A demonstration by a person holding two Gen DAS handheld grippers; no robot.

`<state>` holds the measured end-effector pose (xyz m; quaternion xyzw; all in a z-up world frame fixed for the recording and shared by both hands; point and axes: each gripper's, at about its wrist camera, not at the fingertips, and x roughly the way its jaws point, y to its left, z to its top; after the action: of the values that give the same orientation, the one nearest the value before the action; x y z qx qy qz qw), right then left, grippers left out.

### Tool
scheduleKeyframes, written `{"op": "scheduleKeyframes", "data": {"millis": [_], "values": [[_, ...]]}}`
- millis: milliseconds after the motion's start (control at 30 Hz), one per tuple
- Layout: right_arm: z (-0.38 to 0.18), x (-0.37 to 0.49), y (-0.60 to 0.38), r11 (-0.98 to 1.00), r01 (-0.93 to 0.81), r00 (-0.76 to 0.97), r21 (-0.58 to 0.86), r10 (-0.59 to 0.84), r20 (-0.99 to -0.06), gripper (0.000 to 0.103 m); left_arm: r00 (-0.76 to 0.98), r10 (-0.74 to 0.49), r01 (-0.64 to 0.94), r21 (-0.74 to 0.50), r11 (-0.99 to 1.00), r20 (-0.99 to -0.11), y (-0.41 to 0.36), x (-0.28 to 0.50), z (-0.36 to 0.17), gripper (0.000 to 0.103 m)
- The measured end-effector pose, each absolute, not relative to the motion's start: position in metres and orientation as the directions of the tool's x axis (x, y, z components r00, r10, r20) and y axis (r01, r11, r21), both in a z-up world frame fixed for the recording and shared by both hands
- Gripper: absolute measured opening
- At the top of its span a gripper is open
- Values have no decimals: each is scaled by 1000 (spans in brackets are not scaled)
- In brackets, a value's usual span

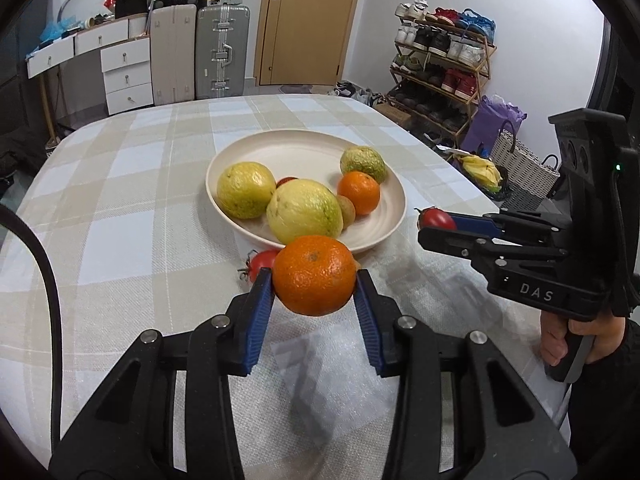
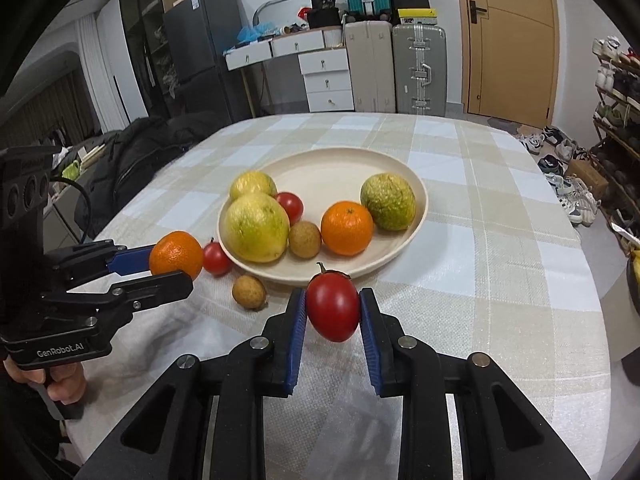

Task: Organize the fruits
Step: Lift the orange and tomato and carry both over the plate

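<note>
The left gripper (image 1: 315, 288) was clamped on an orange (image 1: 315, 275), its blue pads pressed to either side of the fruit, and the right gripper (image 2: 333, 306) was closed the same way on a red tomato (image 2: 333, 306) whose long axis ran roughly upright between the fingers, stem at the top. Both loads hung above the checked tablecloth (image 2: 500, 248), and the cream plate (image 2: 416, 216) lay straight ahead of each pair of fingers, just beyond the held fruit. In the left wrist view the orange overlapped the plate's near rim, so that hand looked marginally closer to a drop (though the fisheye made this hard to judge). The plate already carried two large yellow-green citrus, a rough green fruit (image 2: 388, 201), another orange (image 2: 346, 227), a tomato and a small brown fruit; bare plate showed only toward the far side. A loose tomato (image 2: 216, 258) and a small brown fruit (image 2: 249, 292) were on the cloth near the rim, between the two grippers.
</note>
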<state>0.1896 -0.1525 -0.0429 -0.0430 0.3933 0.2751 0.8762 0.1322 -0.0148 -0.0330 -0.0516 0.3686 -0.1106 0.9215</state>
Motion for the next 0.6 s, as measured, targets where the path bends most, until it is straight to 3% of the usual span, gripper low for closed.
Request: {"op": "scheduleKeyframes", "data": {"millis": [600], "values": [[-42,206,-132,840,-523,530,144,453,-716,27,698,-202,133,-153,979,-687,-11,162,-41,38]]}}
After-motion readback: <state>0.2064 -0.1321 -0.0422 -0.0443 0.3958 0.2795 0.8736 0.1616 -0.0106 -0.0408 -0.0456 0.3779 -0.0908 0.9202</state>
